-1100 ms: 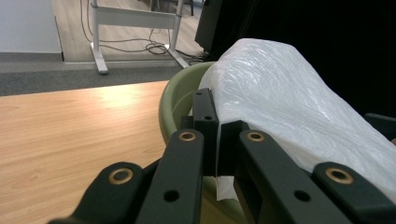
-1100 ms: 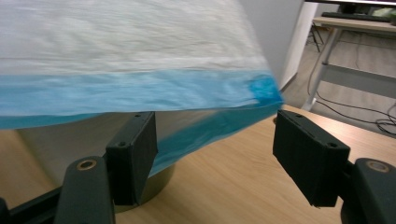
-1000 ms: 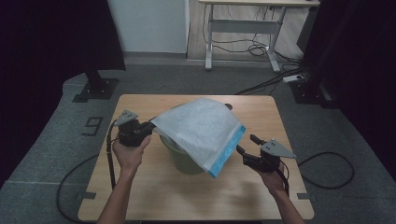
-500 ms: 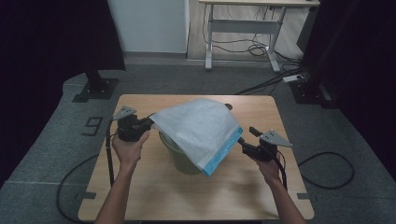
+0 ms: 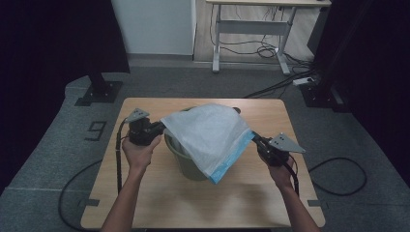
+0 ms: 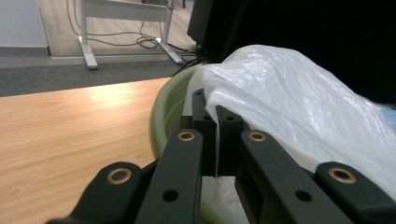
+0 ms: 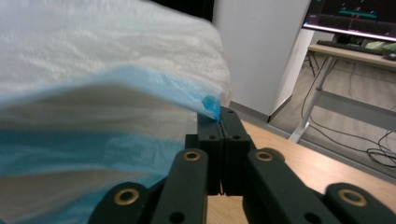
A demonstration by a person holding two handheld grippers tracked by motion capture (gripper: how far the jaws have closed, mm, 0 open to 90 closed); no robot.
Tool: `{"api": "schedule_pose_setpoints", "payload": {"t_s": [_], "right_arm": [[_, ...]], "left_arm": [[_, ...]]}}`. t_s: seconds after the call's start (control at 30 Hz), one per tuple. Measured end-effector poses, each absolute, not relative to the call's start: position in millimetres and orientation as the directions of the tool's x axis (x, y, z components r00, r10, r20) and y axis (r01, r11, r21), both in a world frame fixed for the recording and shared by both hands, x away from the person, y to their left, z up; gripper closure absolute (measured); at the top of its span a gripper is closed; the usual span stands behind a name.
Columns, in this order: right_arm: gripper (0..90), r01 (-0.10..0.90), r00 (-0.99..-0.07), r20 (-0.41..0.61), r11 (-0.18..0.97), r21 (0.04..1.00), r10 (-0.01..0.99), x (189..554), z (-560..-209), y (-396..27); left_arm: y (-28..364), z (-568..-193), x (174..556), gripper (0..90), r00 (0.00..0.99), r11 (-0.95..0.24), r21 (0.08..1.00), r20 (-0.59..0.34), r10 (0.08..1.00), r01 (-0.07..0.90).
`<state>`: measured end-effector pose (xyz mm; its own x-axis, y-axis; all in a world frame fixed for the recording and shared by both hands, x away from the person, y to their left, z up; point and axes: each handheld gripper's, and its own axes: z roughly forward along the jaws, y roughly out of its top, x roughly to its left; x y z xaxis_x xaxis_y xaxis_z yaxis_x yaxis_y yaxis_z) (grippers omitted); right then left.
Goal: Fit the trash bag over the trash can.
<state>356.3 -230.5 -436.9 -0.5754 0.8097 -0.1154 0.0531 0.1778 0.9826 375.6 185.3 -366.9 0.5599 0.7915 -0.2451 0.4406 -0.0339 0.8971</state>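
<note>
left hand: coming in from the bottom edge, left of centre in the high view, gripping the left gripper body
left gripper: sitting centre-left in the high view, at the left rim of the bucket; jaws together, pinching the white edge of the bag, a thin fold running between them in the left gripper view
bucket: pale green plastic, standing at the middle of the frame on the table; rim curving behind the jaws in the left gripper view
plastic bag: white, with a blue band along its lower right edge, draping over the bucket mouth and stretching between the two grippers; filling the right half of the left gripper view and the left of the right gripper view
right gripper: centre-right in the high view, just right of the bag; jaws having just been closing, now clamping the blue corner of the bag
right hand: entering from the lower right, holding the right gripper
table: light wood, filling the lower middle of the frame
desk: white-legged, at the top of the frame, cables lying on the floor under it
</note>
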Motion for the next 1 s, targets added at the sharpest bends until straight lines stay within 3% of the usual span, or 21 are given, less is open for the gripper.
{"api": "schedule_pose_setpoints", "payload": {"t_s": [0.2,0.4,0.47,0.7,1.0], "right_arm": [[88.6,0.021,-0.546,-0.115,0.151,0.988,0.830,348.4,-413.9,-240.3],[88.6,-0.002,-0.525,-0.124,0.145,0.989,0.842,342.4,-401.3,-247.5],[88.6,0.000,-0.529,-0.125,0.147,0.989,0.840,342.3,-402.1,-246.6],[88.6,0.030,-0.514,-0.116,0.153,0.988,0.850,344.7,-408.4,-246.5],[88.5,0.058,-0.490,-0.111,0.160,0.985,0.864,344.9,-410.7,-250.5]], "left_arm": [[176.8,-359.7,377.0,86.4,0.592,-0.059,0.904,-0.228,0.773,0.424],[175.5,-351.5,368.6,77.0,0.645,-0.092,0.922,-0.190,0.740,0.377],[176.2,-349.8,365.1,71.2,0.651,-0.107,0.922,-0.177,0.738,0.372],[183.7,-347.0,354.3,32.5,0.682,-0.154,0.895,-0.199,0.704,0.420],[191.5,-340.3,333.5,25.7,0.665,-0.166,0.896,-0.171,0.727,0.412]]}}
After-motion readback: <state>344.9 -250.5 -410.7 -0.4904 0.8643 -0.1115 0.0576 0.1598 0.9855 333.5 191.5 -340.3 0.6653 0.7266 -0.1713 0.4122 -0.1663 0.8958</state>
